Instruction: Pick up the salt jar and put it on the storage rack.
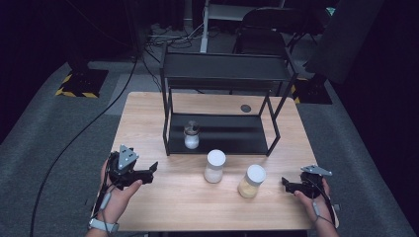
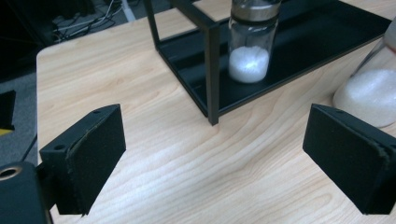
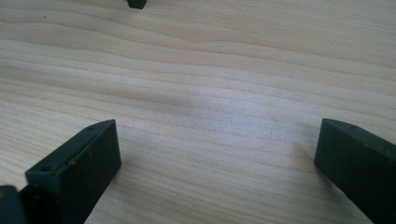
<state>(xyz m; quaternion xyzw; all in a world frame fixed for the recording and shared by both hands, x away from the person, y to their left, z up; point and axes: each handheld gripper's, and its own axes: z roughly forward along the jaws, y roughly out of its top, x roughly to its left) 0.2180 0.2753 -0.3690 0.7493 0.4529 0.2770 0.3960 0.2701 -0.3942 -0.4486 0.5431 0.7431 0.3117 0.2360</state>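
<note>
We looked from the high view steeply down and forward over the bench [image 1: 168, 197], far enough back to take in its whole top, with the black rack [image 1: 222, 106] toward the far edge and floor all around. The left gripper view sat low and close over the wood, facing the rack's near corner post [image 2: 212, 70] and the glass jar [image 2: 250, 42] on its bottom shelf; the high view shared that jar [image 1: 191, 135] and that corner. The right gripper view hung closer still, tilted down at bare bench grain [image 3: 210, 93] short of the rack.
</note>
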